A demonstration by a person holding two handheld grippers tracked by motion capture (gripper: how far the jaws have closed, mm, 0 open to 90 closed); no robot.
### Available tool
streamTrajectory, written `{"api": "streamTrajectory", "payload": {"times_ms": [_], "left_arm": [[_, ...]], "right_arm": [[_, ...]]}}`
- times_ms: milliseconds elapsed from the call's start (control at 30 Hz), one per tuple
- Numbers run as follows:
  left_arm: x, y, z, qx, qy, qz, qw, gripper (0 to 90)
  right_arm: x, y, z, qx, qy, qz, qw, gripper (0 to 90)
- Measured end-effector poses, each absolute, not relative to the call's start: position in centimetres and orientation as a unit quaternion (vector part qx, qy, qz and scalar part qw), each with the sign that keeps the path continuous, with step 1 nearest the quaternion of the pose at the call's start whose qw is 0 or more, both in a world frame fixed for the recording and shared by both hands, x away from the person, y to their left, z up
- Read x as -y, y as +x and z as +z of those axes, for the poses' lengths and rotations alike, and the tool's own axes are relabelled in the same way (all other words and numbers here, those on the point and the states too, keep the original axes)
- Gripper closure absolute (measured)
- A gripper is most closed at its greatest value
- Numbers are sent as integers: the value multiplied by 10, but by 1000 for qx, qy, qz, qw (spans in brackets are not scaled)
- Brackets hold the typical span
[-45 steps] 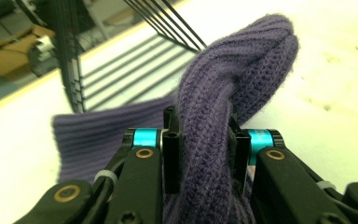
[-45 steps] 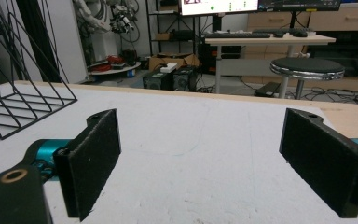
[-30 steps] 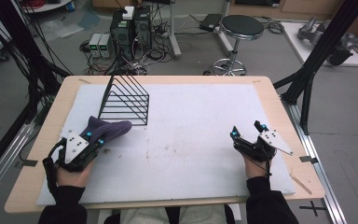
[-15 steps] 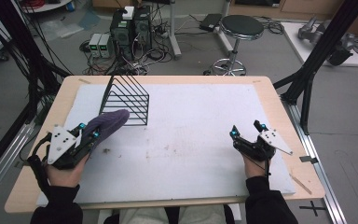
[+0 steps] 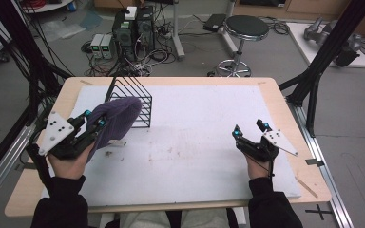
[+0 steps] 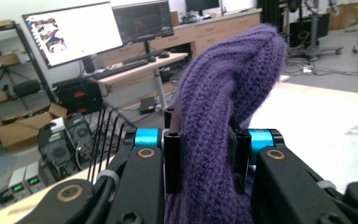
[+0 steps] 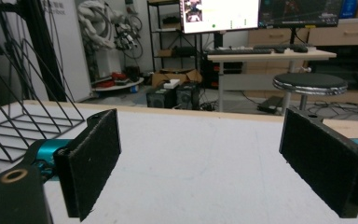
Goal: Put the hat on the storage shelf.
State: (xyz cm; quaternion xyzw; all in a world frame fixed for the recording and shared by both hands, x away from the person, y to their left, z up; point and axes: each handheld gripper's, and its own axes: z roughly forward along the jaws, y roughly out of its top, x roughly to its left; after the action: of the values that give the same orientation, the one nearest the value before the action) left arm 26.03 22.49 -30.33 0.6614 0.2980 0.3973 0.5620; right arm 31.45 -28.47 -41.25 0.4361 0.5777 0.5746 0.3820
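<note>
Clamped jaws of the left gripper (image 5: 93, 124) pinch a purple knitted cloth (image 5: 116, 118) in the high view, holding it up off the white mat (image 5: 204, 142) near the table's left side. The cloth bulges out beyond the jaw tips and hangs just in front of the black wire rack (image 5: 135, 99), which stands on the mat's far-left part. A hand in a dark sleeve grasps the gripper from below, and its grey three-cornered plate faces up. Over on the right side of the mat, well apart from the cloth, the right gripper (image 5: 251, 130) rests low with its jaws spread and nothing between them.

From the left gripper view, the two black jaws press in on the purple knitted cloth (image 6: 223, 116) from both sides; the ribbed wool rises between them in a thick fold and droops over at its top. Thin rods of the wire rack (image 6: 105, 135) show to the left behind the jaws.

From the right gripper view, the right gripper (image 7: 214, 158) has its padded jaws wide apart over bare white mat (image 7: 200, 186). The wire rack (image 7: 25, 107) stands at the left edge, farther off.
</note>
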Motion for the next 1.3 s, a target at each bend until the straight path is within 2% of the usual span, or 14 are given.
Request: {"api": "streamTrajectory", "payload": {"times_ms": [267, 400, 467, 533, 633, 867, 1300], "left_arm": [[-217, 264, -286, -269, 659, 375, 594, 743], [-215, 267, -281, -260, 655, 363, 610, 742], [-216, 268, -278, -258, 654, 353, 617, 743], [-217, 270, -275, -255, 651, 339, 629, 743], [-218, 271, -271, -249, 647, 320, 646, 744], [-213, 276, -263, -231, 642, 282, 675, 743], [-190, 282, -257, -184, 662, 239, 687, 743]], "right_arm": [[273, 315, -397, -580, 396, 604, 378, 117], [261, 316, -381, -588, 357, 632, 358, 117], [256, 317, -373, -592, 334, 647, 345, 117], [248, 320, -359, -594, 309, 678, 303, 117], [242, 325, -346, -594, 293, 700, 266, 117], [227, 336, -322, -611, 248, 718, 224, 117], [154, 341, -302, -718, 126, 670, 143, 117]]}}
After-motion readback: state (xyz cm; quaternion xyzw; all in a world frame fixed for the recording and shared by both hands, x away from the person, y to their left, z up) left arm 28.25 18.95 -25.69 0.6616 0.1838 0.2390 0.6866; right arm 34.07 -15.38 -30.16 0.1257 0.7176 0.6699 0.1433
